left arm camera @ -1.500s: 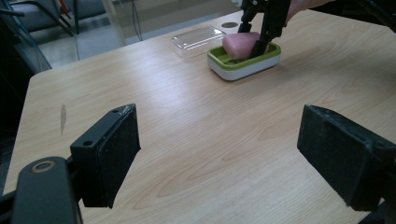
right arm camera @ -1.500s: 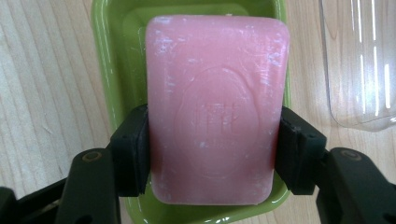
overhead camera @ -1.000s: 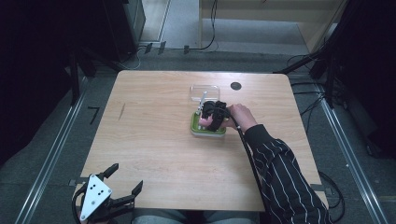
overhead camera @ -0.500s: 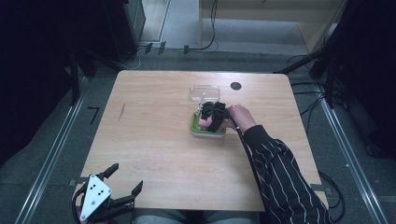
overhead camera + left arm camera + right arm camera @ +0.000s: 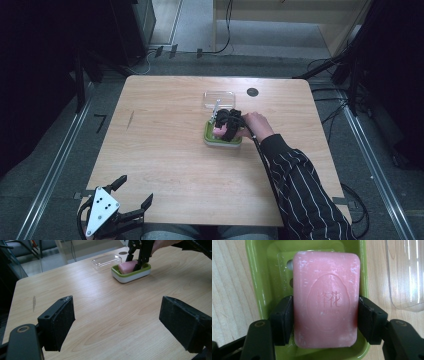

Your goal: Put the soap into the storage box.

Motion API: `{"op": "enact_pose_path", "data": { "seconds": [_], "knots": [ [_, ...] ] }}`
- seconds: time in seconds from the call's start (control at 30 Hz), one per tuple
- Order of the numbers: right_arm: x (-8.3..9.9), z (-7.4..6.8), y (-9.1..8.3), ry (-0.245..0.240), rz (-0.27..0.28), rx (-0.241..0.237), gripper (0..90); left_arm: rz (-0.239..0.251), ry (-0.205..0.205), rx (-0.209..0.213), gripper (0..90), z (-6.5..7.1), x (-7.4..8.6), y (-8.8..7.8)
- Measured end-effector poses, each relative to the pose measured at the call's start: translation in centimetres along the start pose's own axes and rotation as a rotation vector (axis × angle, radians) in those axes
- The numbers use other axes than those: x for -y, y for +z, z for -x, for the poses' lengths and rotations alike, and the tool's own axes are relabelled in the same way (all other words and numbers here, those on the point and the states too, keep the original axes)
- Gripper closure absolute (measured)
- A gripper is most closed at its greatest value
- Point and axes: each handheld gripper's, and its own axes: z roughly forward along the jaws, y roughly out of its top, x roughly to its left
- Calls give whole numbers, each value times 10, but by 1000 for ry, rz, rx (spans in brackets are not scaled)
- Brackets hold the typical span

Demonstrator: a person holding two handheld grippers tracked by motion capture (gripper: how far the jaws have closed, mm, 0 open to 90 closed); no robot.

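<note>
A pink bar of soap lies in a green dish near the middle of the table. My right gripper reaches down into the dish, its two pads against the soap's long sides. Its jaws have just been opening a little, with the soap still between them. From the high view the right gripper covers most of the soap and dish. My left gripper hangs open at the table's near left edge, nothing between its jaws.
A clear plastic lid lies just behind the dish. A small black round grommet sits in the tabletop to the lid's right. A striped sleeve crosses the table's right side. Dark equipment and cables surround the table.
</note>
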Motion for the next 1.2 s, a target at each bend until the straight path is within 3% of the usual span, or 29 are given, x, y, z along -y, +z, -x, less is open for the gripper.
{"op": "enact_pose_path", "data": {
  "seconds": [0.3, 0.6, 0.73, 1.2],
  "knots": [
    [-1, 0, -3, 8, -2, 0, 356, -1, 2, 0, 139, 0, 0, 0],
    [0, 1, -14, 84, 13, 1, 305, 0, 1, -1, 139, 0, 0, 0],
    [0, 1, -16, 87, 12, 1, 278, -1, 4, 2, 139, 0, 0, 0],
    [6, -5, -31, 168, -38, -15, 147, 4, 6, 11, 139, 0, -2, 4]
  ]
}}
